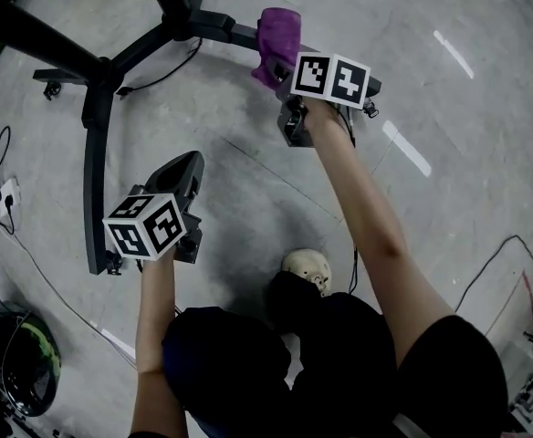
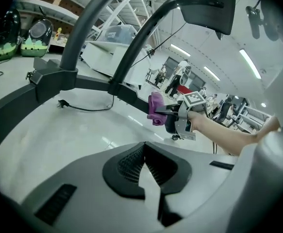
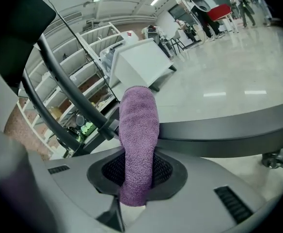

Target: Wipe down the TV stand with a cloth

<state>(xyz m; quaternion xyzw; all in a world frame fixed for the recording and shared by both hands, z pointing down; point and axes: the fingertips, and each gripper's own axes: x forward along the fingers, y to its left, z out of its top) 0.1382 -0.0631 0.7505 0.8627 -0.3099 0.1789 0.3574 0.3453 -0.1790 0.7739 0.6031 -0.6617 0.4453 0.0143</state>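
The TV stand's black wheeled base (image 1: 93, 153) spreads over the grey floor at the upper left of the head view. A purple cloth (image 1: 277, 44) hangs folded from my right gripper (image 1: 272, 66), which is shut on it just beside the stand's right leg (image 3: 228, 130). The right gripper view shows the cloth (image 3: 137, 144) standing up between the jaws, in front of that leg. My left gripper (image 1: 190, 164) hovers lower and to the left over bare floor, shut and empty, apart from the stand. From the left gripper view, the cloth (image 2: 156, 108) sits against the leg (image 2: 83, 84).
A power strip (image 1: 6, 199) with cables lies at the left edge. A green-and-black bag (image 1: 15, 363) sits bottom left. A black cord (image 1: 161, 76) trails under the stand. A pale rounded object (image 1: 308, 267) is near my feet. White shelving and a box (image 3: 141, 62) stand beyond.
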